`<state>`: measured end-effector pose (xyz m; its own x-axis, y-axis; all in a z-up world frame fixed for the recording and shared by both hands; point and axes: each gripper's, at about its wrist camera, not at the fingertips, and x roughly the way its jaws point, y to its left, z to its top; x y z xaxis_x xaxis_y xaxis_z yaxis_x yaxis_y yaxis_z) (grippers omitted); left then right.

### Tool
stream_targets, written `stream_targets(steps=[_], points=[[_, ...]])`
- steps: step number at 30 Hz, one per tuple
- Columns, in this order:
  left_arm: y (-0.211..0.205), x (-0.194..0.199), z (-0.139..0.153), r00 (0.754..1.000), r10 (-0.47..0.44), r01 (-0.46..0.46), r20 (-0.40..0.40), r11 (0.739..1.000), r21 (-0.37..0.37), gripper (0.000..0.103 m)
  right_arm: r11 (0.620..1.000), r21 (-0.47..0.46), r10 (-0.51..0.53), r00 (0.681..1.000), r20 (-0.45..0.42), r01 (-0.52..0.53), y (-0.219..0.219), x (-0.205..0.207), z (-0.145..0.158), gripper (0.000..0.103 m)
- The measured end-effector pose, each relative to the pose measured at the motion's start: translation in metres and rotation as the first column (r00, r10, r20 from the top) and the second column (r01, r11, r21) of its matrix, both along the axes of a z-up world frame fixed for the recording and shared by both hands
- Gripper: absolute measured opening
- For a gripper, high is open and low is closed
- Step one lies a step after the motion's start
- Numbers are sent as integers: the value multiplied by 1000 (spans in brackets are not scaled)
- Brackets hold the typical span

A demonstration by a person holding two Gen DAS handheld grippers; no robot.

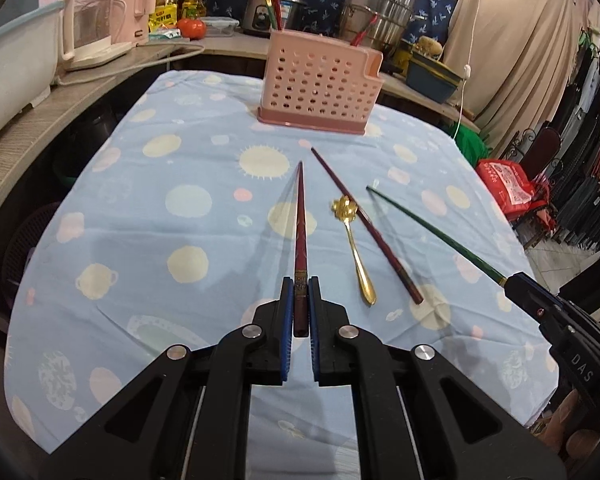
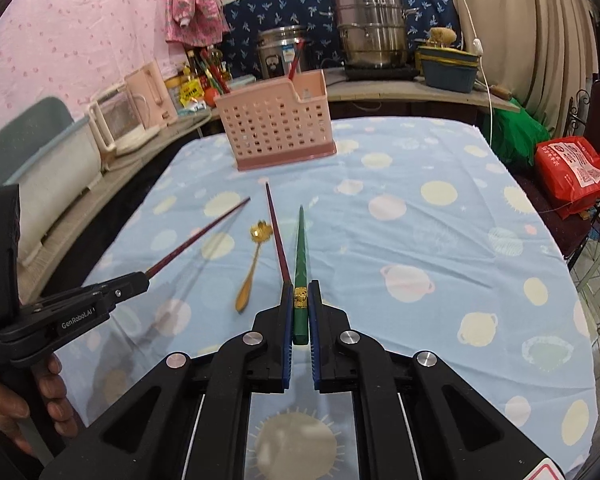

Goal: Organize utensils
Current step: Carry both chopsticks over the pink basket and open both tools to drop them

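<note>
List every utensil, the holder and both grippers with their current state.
Left gripper: shut on red chopstick, lifted.
Right gripper: shut on green chopstick, lifted.
Second red chopstick: flat on cloth.
Gold spoon: flat on cloth.
Holder: upright, some chopsticks inside.

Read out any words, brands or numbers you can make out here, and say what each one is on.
"DAS": on the right gripper body.
"GenRobot.AI": on the left gripper body.
Red bag, yellow packet and rice cooker labels: print too small or blurred to read.
</note>
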<state>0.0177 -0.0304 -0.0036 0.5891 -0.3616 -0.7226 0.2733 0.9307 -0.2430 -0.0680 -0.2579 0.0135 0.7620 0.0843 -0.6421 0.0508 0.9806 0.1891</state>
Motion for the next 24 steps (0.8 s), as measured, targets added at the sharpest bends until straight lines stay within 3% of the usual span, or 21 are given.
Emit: stream_targets(steps=[11,24], points=[[6,5,64,997,-9,14,80,998,-58,7,999,42,-38,996,80,35,-15,7,63,7],[3,57,132,984,1,12,179,997,-74,7,999,31,-39,978,204,34,-29,47,129,7]])
